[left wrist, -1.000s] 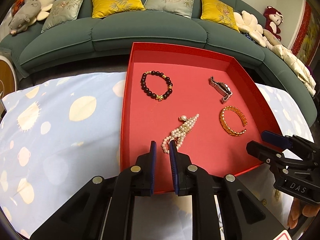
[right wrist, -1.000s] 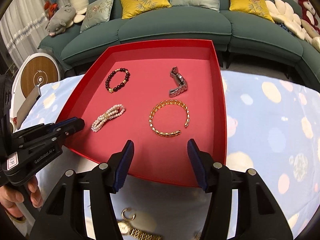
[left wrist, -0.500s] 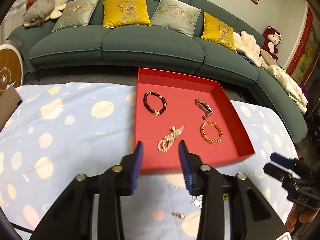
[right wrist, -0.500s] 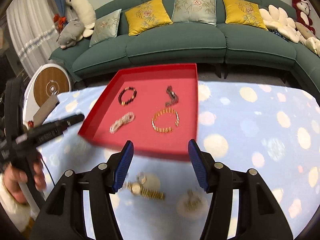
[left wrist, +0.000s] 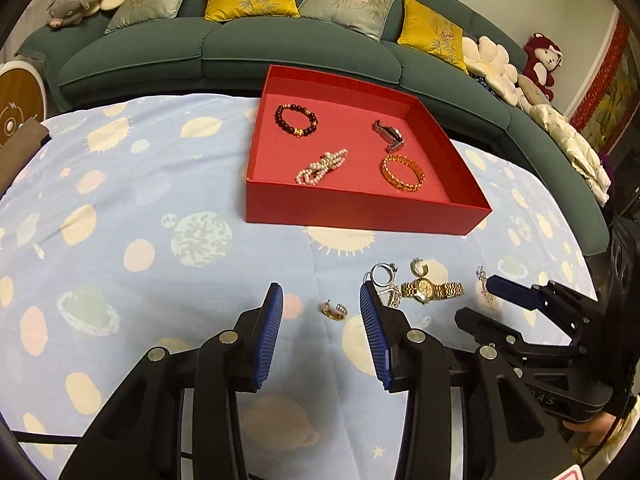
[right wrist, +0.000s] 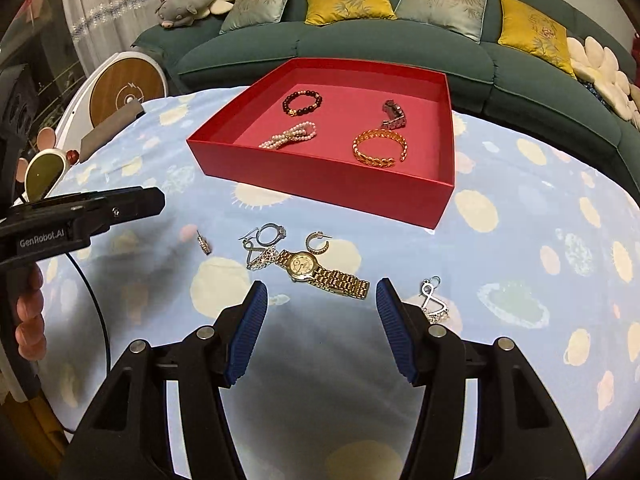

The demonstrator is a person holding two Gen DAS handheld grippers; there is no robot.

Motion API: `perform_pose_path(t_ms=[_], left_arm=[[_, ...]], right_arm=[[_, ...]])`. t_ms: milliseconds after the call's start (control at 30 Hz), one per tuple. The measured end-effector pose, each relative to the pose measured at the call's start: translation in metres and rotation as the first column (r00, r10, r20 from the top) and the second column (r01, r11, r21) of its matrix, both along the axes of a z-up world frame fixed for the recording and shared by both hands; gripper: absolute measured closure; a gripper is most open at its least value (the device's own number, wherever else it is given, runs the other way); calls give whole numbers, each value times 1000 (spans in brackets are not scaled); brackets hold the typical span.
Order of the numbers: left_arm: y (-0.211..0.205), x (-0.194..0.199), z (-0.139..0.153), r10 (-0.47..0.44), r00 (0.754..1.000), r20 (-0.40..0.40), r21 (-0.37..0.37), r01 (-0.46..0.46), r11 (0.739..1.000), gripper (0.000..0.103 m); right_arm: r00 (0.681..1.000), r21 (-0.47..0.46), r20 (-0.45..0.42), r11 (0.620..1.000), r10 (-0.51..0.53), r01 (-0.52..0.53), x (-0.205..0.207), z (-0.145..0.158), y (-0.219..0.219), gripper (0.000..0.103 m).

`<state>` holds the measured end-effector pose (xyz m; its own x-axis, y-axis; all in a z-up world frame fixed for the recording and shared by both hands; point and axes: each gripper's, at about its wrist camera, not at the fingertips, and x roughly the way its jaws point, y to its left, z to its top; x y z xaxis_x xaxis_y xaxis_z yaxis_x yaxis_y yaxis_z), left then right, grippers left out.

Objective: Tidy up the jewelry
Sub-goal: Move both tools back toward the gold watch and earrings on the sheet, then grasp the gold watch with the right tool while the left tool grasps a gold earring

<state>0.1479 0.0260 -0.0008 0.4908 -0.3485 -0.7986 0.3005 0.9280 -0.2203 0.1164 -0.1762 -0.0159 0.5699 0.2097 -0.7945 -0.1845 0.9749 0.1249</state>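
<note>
The left gripper (right wrist: 80,216), entering the right wrist view at 9 o'clock, carries the white lettering "GenRobot.AI" on its black body. In the left wrist view the other tool's housing at 4 o'clock shows faint letters reading "AS", the rest cut off.

In its own view the left gripper (left wrist: 320,332) stands with jaws wide apart, holding nothing. A small gold earring (left wrist: 335,310) lies on the blue patterned tablecloth (left wrist: 160,184) between the blue pads, apart from both. Just beyond the right pad, toward 1 o'clock, sit a silver ring (left wrist: 383,273), a gold hoop earring (left wrist: 419,267) and a gold watch (left wrist: 430,289).

The right gripper (right wrist: 320,312) is likewise spread wide and empty, hovering over the cloth. The gold watch lies just ahead of its gap at 12 o'clock, and a silver pendant earring (right wrist: 434,300) lies just beside its right pad.

The red tray (left wrist: 360,212) sits farther back at 12 o'clock. Inside it, left to right: a dark bead bracelet (left wrist: 296,120), a pearl strand (left wrist: 322,167), a silver watch band (left wrist: 389,135) and a gold bangle (left wrist: 402,173), all apart from each other.
</note>
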Motion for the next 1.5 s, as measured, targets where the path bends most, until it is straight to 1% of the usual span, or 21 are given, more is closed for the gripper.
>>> perform_pose_path(t_ms=[167,233,333,433,567,667,733,767,800,833,867,900,1033,1133,1267,1333,1500], left_arm=[[-12,-3,-14,-37,999,-8,47,37,998,64],[-14,-2,-18,-42,999,-24,38,43,998,64],[-17,-2,-24,-48,998,-29,52,50,997,64],[-18,0,-30,-50,998,-39,55,52,997,64],[-18,2,-33,-56,998,-40,44,58,997,64],[-22,3,-33,-74,997,-31,48,75,996,64],[-25,3,-34,-83,996,-32,54,84,995,64],[-26,4,-36,-86,996,-35,56,88,995,64],[-26,4,-37,-86,996,-37,59,88,994,64],[-25,5,-38,-84,996,-40,59,86,995,64],[-25,5,-38,-81,996,-43,56,83,995,64],[-24,6,-38,-76,996,-46,54,78,995,64],[-22,10,-38,-60,997,-54,43,63,997,64],[-23,11,-40,-59,997,-54,41,61,997,64],[-25,11,-40,-64,997,-47,45,66,997,64],[-24,11,-40,-65,997,-47,41,66,997,70],[-18,12,-40,-65,996,-53,25,66,997,73]], right_arm=[[1000,-14,-9,1000,24,-24,9,-11,8,48],[999,-21,-12,999,40,-40,12,-13,10,48],[998,-32,-20,998,60,-60,17,-19,12,49],[997,-44,-38,997,60,-62,21,-27,10,50],[997,-38,-38,997,59,-61,23,-28,7,51],[997,-39,-31,997,69,-70,24,-27,9,54],[996,-40,-37,995,86,-87,24,-27,12,60],[994,-45,-47,994,98,-100,24,-27,15,66],[991,-50,-77,992,114,-118,24,-29,18,70],[989,-60,-87,990,122,-127,23,-28,21,70],[982,-44,-117,987,146,-152,21,-27,23,70],[979,-28,-129,986,161,-166,19,-25,24,70],[985,20,-106,991,135,-133,18,-20,20,69],[985,45,-125,993,115,-110,26,-27,21,69],[989,36,-101,993,112,-109,31,-27,28,69],[990,41,-91,994,107,-104,33,-28,31,69],[991,33,-71,994,109,-107,39,-28,37,70]])
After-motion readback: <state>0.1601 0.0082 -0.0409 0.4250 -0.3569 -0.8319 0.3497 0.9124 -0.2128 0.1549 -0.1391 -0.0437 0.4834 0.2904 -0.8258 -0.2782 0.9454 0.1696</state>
